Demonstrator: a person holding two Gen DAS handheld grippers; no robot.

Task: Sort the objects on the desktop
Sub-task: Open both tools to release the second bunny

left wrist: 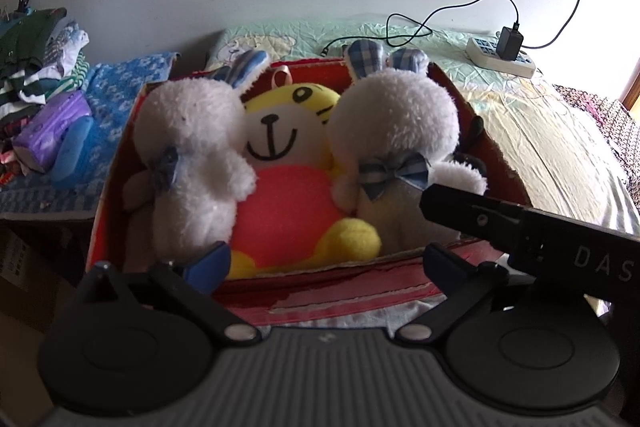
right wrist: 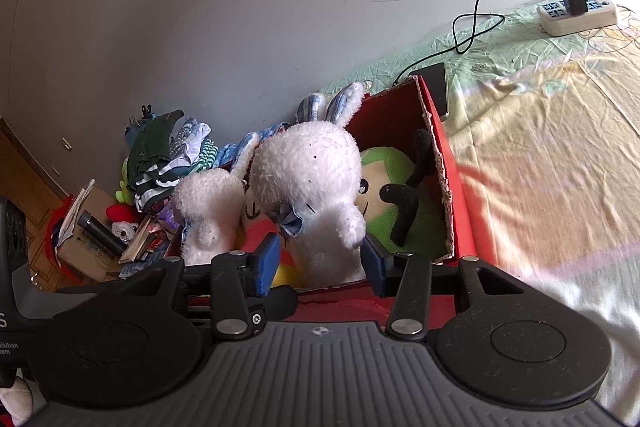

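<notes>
A red cardboard box (left wrist: 352, 287) on the bed holds several plush toys. Two white rabbits (left wrist: 192, 155) (left wrist: 396, 131) flank a yellow tiger with a pink belly (left wrist: 288, 195). My left gripper (left wrist: 326, 265) hangs open and wide at the box's near wall, with nothing between its fingers. In the right wrist view, the right-hand rabbit (right wrist: 316, 179) has its lower body between the blue pads of my right gripper (right wrist: 320, 263). That gripper is partly open, with a small gap on the left side. A green plush with black feelers (right wrist: 384, 195) lies beside this rabbit, against the box wall (right wrist: 444, 167).
A phone (right wrist: 438, 87) on a black cable lies behind the box. A power strip (left wrist: 500, 57) with a charger sits by the wall. Folded clothes (left wrist: 36, 59) and a purple pack (left wrist: 50, 131) are at the left. Wrinkled bed sheet (right wrist: 540, 147) spreads to the right.
</notes>
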